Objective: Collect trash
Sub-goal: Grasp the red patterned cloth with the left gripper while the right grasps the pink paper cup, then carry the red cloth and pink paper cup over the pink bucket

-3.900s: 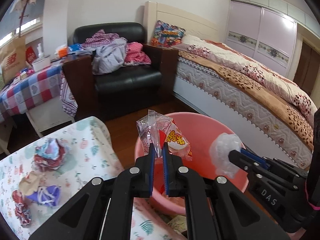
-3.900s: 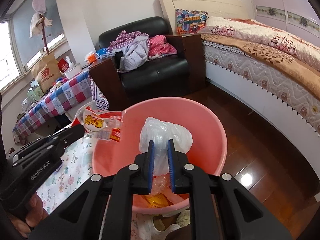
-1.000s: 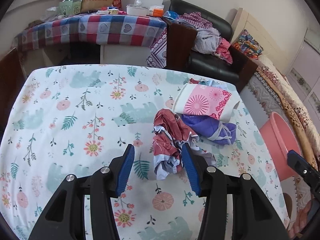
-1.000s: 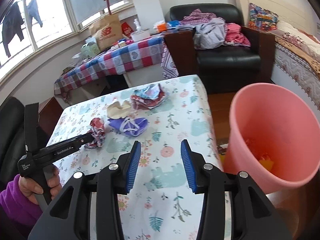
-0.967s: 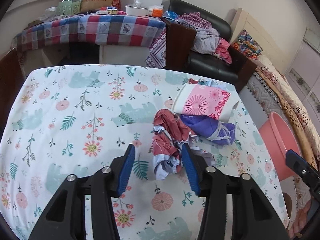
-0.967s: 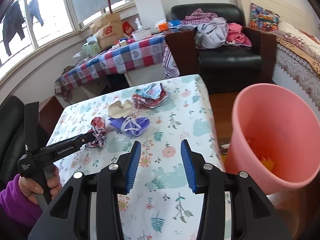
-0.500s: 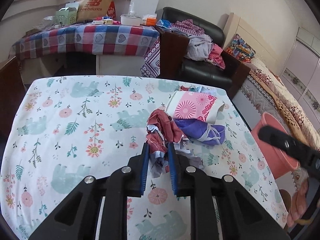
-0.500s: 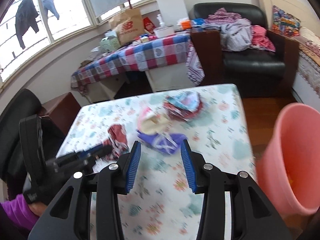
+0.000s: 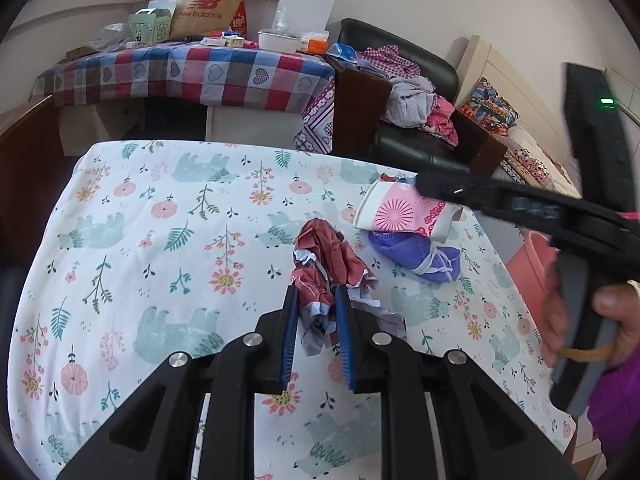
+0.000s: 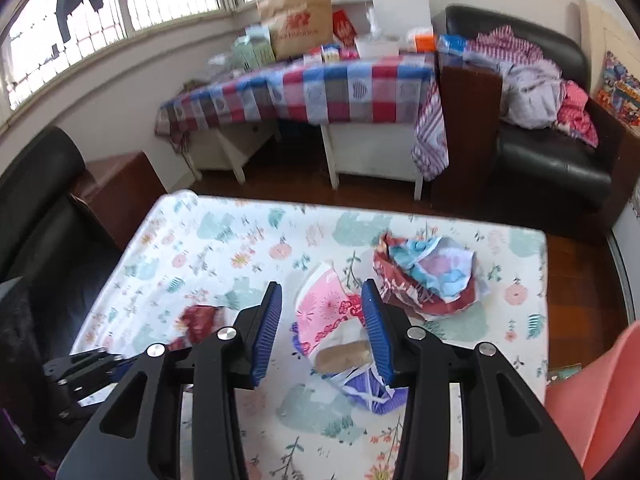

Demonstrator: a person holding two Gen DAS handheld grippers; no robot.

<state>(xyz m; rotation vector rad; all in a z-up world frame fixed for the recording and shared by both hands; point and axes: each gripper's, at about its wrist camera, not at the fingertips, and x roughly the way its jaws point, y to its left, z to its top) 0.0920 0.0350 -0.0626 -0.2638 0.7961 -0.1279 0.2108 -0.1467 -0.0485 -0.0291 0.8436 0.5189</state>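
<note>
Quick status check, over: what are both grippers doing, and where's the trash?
Left hand-held gripper shut on red crumpled wrapper. Right hand-held gripper open over pink paper cup. Purple wrapper on table beside it. Nothing blocking.

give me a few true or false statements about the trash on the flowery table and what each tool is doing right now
1. The left tool is clamped on the crumpled red wrapper. True.
2. The right tool grips the pink paper cup. False: its jaws stand open, with the cup seen between them, not pinched.
3. The purple wrapper lies right beside the pink paper cup. True.
4. The pink bin stands on the table. False: it stands off the table's edge, lower down.
5. The brown paper bag sits on the flowery table. False: it is on the far checked table.
</note>
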